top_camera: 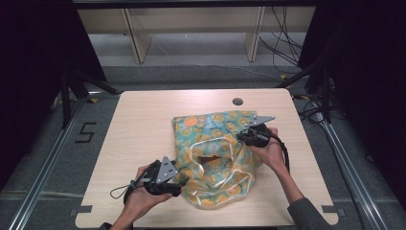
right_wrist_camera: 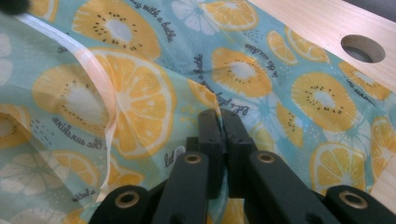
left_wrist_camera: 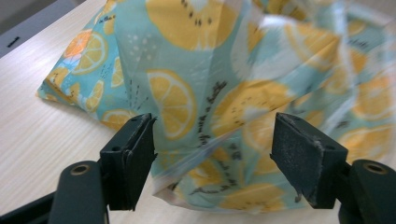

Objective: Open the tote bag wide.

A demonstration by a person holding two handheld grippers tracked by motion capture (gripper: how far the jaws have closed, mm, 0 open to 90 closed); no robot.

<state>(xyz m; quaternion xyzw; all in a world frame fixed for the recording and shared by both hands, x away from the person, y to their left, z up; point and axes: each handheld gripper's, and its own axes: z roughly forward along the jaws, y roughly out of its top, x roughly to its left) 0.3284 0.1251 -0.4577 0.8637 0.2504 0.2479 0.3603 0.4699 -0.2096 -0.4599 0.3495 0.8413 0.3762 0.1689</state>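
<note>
The fruit-print plastic bag (top_camera: 215,153) lay crumpled at the centre of the wooden table (top_camera: 143,143), its open mouth facing up. The right gripper (top_camera: 249,135), at centre right of the high view, was clamped on the bag's rim. The left gripper (top_camera: 178,184), lower left, gaped wide with the near edge of the bag directly ahead between its jaws.
</note>
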